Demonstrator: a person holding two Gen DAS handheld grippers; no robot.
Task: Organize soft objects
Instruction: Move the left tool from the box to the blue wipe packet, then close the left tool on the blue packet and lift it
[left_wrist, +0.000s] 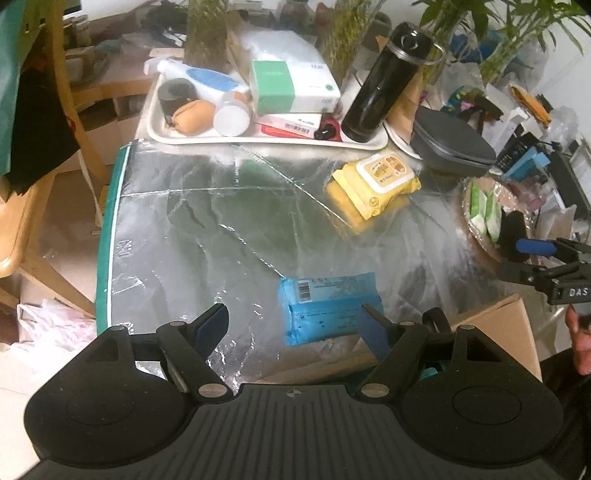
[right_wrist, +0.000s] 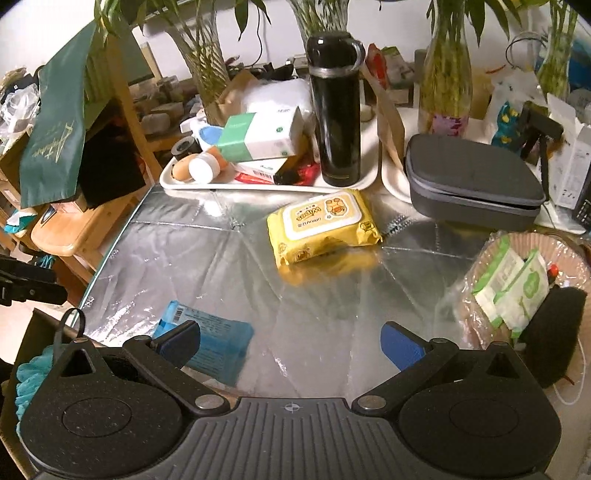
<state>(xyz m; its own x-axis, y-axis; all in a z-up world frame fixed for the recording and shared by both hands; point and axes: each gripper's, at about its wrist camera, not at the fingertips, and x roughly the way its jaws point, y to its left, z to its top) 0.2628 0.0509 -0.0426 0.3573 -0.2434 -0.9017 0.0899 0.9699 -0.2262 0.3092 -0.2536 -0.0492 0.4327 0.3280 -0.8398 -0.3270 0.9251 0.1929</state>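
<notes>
A blue soft pack (left_wrist: 327, 306) lies flat near the front edge of the silver foil mat (left_wrist: 207, 221). My left gripper (left_wrist: 293, 328) hovers just above its near side, open, with nothing between the pads. A yellow wipes pack (right_wrist: 321, 225) rests further back on the mat (right_wrist: 207, 266). My right gripper (right_wrist: 291, 343) is open over bare foil, and the blue pack (right_wrist: 210, 339) lies beside its left finger. Green-and-white soft packs (right_wrist: 513, 288) sit in a round basket (right_wrist: 476, 317) at the right. The right gripper (left_wrist: 532, 254) also shows at the right edge of the left wrist view.
A white tray (right_wrist: 369, 173) at the back holds a black flask (right_wrist: 338, 107), boxes and jars. A grey case (right_wrist: 472, 188) sits to its right. A cardboard box (left_wrist: 506, 325) stands at the table's front, a wooden chair (left_wrist: 22, 221) to the left. Plant vases line the back.
</notes>
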